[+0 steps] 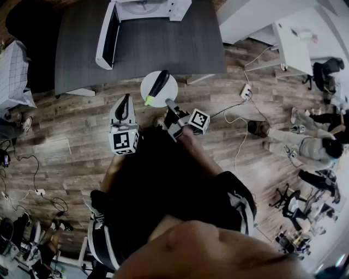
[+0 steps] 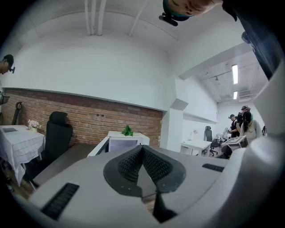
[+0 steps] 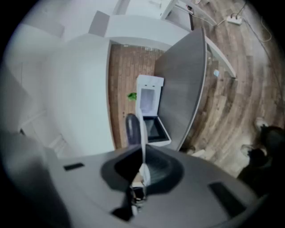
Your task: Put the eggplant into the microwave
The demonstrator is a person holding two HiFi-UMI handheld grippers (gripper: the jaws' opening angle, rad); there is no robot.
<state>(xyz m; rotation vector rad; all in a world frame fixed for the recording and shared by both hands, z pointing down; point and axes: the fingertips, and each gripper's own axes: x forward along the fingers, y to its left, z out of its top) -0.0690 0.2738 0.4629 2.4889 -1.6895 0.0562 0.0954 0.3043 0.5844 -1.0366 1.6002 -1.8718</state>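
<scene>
My right gripper pinches the rim of the white plate, so that the eggplant rides just beyond its jaws toward the open microwave far ahead, while my left gripper, jaws pressed together, holds nothing.

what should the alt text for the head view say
From above, the right gripper grips the rim of a white plate carrying a dark eggplant, near a dark table with an open microwave. The left gripper is shut and empty.
</scene>
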